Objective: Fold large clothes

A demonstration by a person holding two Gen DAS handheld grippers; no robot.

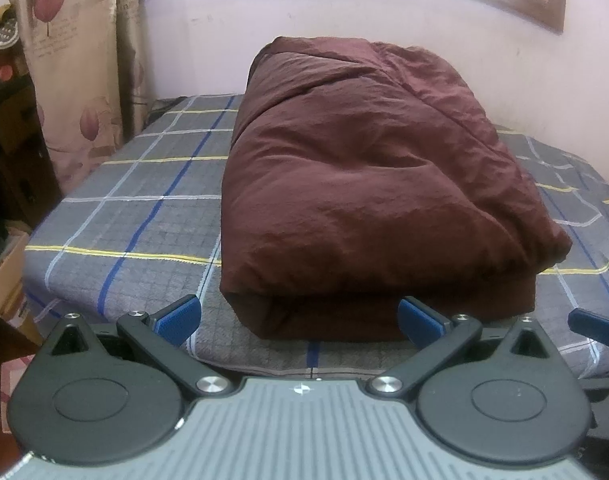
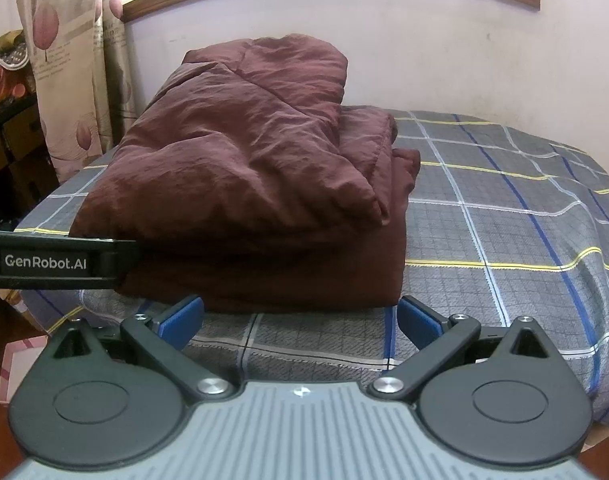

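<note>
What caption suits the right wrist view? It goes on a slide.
Open right tongs face a folded maroon garment on a plaid bed.

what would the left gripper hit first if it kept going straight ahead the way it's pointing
Most likely the near folded edge of the maroon garment, which lies just ahead of the open left gripper on the plaid bed cover. Its right fingertip already looks close to the fabric, though the depth is hard to judge.

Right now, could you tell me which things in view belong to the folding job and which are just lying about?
Job:
- maroon garment, folded on the plaid bedsheet
- left gripper, open
- right gripper, open

Lying about:
- floral curtain
- cardboard boxes
</note>
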